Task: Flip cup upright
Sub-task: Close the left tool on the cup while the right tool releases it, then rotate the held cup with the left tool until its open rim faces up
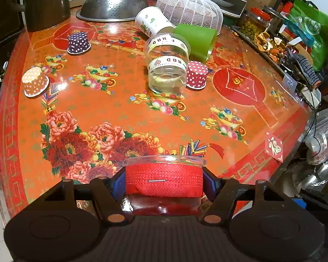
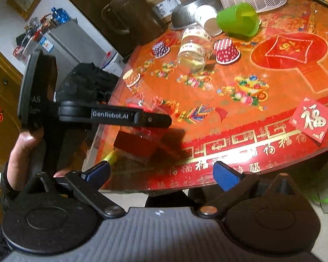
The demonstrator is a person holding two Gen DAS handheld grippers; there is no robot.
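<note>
The cup [image 1: 164, 181] is a clear plastic one with a red woven band around it, and it sits right between the fingers of the left gripper [image 1: 164, 180]. The blue pads press on the band from both sides, so the left tongs are clamped on it. Its clear rim faces away from the tongs, toward the middle of the table [image 1: 240, 100]. In the right wrist view the cup [image 2: 140, 107] shows only a little, behind the left gripper [image 2: 155, 120] — I cannot tell if it is lifted or touching the table.

It looks light and thin. Squeeze hard and the wall would likely bend or crack. The clear plastic is probably slippery, so the cloth band is the best place to hold, and that is where the pads are now.

Far ahead of the left tongs, going left to right, stand an orange dotted cup [image 1: 35, 82], a purple dotted cup [image 1: 79, 42], a tipped clear jar [image 1: 167, 65] and a red dotted cup [image 1: 196, 74].

The right gripper [image 2: 161, 174] is off to the right, near the table edge — its fingers are wide apart and hold nothing.
</note>
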